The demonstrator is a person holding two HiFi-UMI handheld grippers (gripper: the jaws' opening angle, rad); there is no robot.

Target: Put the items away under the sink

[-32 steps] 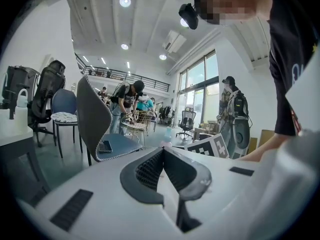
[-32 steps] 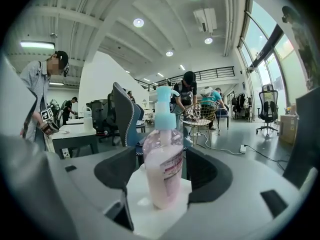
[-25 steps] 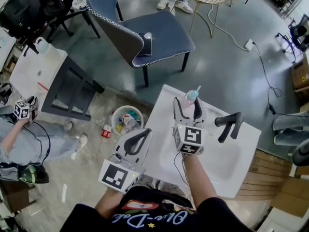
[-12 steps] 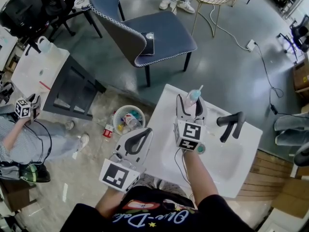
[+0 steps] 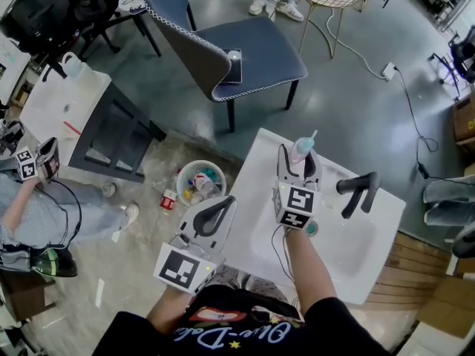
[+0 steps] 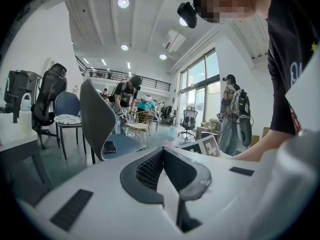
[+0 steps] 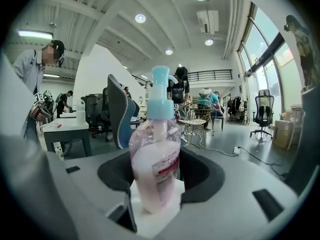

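- Head view: from overhead, steeply down on the white sink (image 5: 371,251), blue chair (image 5: 260,47) beyond.
- Left gripper view: low, level, along its jaws toward that chair.
- Right gripper view: low, close on a pump bottle (image 7: 155,169); same chair behind.

Your bottle (image 7: 154,166) is pink with a light-blue pump (image 7: 160,91); the sink (image 5: 257,156) is white, the chair (image 5: 267,50) dark blue.
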